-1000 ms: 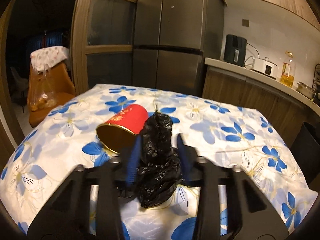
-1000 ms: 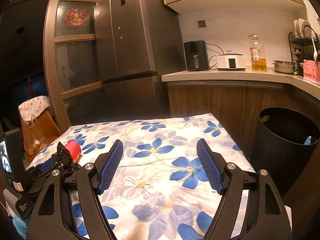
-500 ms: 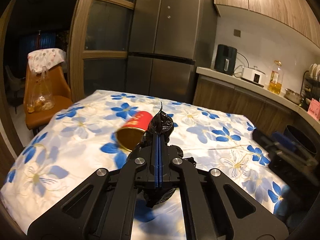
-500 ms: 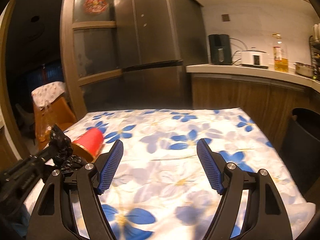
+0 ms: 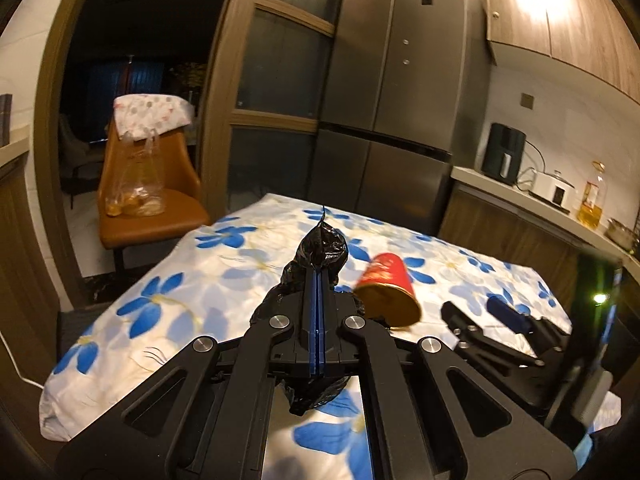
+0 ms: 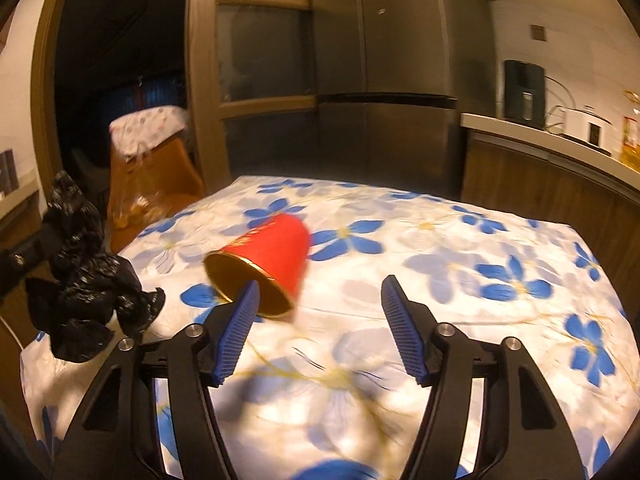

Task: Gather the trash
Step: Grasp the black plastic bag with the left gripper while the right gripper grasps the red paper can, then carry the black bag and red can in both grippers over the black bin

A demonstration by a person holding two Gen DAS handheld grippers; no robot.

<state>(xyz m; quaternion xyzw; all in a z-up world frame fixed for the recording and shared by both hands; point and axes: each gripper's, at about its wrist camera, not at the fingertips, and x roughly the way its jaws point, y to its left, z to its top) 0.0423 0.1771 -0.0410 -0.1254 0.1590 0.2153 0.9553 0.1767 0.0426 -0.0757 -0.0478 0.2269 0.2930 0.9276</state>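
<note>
So far, only the black bag (image 5: 320, 256) is held, pinched in the left gripper's (image 5: 319, 280) shut jaws above the bench (image 6: 460, 248). Beside it, the red cup (image 6: 272, 256) lies tipped, uncollected; the right gripper's (image 6: 320, 300) jaws, just narrowing, remain open and empty.

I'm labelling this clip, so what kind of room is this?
Most likely a home kitchen with a dining table: a tall fridge, a counter bearing small appliances and an oil bottle, and a table under a flowered cloth.

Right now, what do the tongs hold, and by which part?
Left tongs: black bag, pinched at its bunched middle. Right tongs: nothing; they have just been closing, cup ungripped.
</note>
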